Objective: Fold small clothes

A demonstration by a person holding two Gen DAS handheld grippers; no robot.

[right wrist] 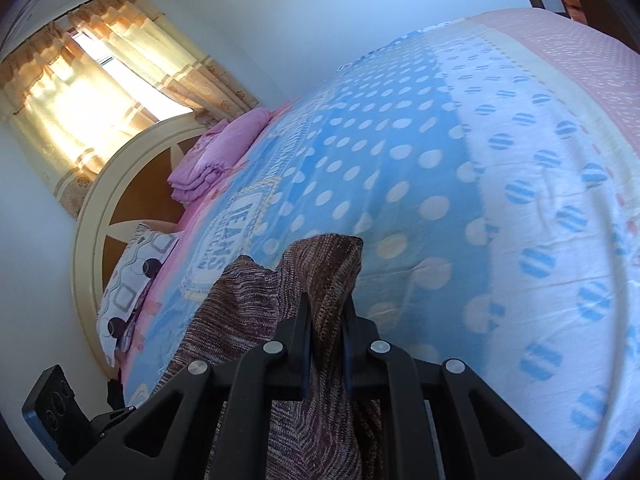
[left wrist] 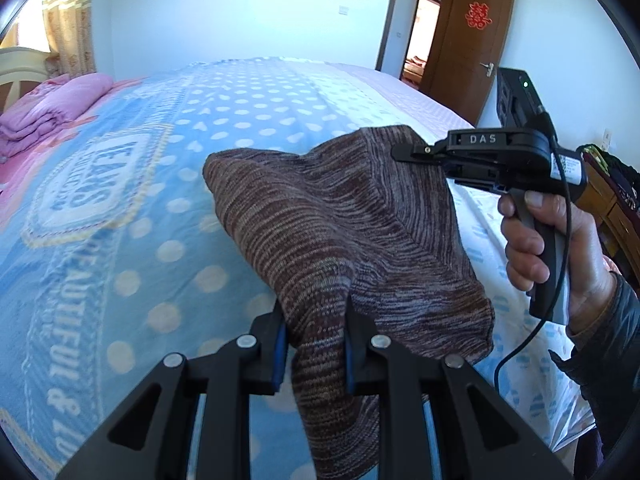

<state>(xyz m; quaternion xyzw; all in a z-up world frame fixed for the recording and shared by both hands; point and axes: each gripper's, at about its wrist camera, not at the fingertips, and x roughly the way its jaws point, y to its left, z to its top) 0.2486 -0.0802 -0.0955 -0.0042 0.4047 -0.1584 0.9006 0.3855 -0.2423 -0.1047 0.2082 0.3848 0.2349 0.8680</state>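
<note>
Pinching the brown knitted garment (left wrist: 340,232) by two edges, the left gripper (left wrist: 316,344) and right gripper (right wrist: 328,344) held it bunched in the air above the bed (left wrist: 120,240), no fold apparently made and all the folding left.

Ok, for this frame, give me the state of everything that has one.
Left gripper: shut on knit garment.
Right gripper: shut on knit garment.
Knit garment: held up above the bed, unfolded, hanging between both grippers.
Door: open.
Pink quilt: folded, on the bed.
</note>
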